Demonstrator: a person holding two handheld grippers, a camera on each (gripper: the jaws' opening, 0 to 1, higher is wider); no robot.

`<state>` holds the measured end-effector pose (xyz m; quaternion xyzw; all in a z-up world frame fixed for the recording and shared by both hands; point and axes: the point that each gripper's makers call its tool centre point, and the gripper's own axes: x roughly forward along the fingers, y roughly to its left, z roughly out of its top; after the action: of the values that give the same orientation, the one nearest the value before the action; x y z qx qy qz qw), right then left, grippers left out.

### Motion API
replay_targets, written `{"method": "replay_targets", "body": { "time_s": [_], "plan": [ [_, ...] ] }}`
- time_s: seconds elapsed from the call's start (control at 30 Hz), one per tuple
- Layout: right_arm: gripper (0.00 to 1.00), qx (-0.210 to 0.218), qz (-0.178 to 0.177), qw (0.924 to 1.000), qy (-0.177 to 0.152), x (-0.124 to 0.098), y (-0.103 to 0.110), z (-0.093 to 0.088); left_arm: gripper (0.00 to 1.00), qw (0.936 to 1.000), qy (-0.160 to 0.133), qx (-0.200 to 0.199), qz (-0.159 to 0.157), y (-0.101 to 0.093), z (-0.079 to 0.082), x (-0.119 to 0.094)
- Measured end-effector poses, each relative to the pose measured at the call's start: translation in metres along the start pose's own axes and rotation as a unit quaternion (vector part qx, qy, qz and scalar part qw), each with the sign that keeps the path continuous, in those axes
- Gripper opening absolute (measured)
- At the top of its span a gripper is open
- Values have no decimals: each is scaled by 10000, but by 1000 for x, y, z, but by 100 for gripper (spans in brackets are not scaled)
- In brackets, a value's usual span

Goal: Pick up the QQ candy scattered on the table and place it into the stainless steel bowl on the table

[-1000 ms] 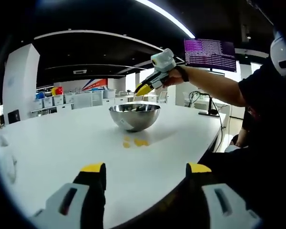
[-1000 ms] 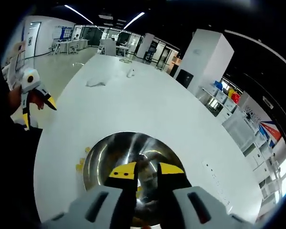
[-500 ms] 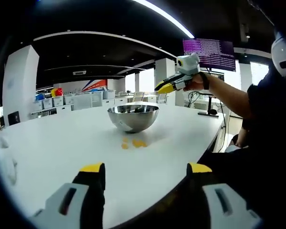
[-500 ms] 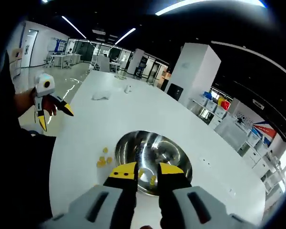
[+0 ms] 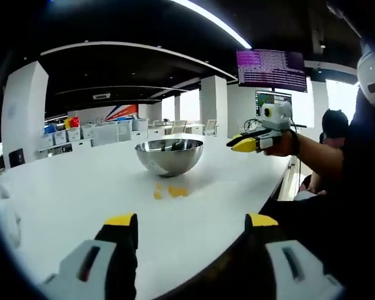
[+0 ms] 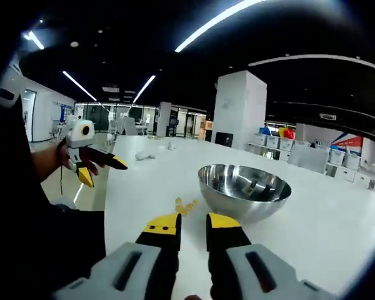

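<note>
Left gripper view: left gripper [image 5: 190, 228], jaws wide apart and empty, over the white table [image 5: 75, 187]; beyond them, QQ candies [image 5: 170, 191] lie just before the stainless steel bowl [image 5: 169, 155]. Right gripper [image 6: 192, 225], jaws narrowly parted, holds nothing; the bowl's contents are unclear.

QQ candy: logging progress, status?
Left hand-held gripper open, right hand-held gripper nearly shut, both empty. QQ candy beside stainless steel bowl. Nothing blocking.
</note>
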<state>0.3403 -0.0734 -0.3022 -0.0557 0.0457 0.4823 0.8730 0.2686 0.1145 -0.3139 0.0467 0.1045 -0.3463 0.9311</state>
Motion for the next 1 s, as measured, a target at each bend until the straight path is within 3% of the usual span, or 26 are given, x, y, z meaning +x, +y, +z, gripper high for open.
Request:
{"method": "replay_targets", "body": {
  "time_s": [0.2,0.5,0.73,1.0],
  "plan": [
    [17,60,18,9997,226,-7,12,-27,68,10000,14,10,66,2,1,0],
    [17,17,-22,9999,138,0,14,-16,68,10000,-38,19,62,1,5,2],
    [18,-240,74,9982,552,28,24,-31,68,9999,-50,-32,123,5,1,-5],
    [18,-292,249,9957,848,85,31,-39,67,9998,-75,-82,153,10,-3,-11]
  ]
}}
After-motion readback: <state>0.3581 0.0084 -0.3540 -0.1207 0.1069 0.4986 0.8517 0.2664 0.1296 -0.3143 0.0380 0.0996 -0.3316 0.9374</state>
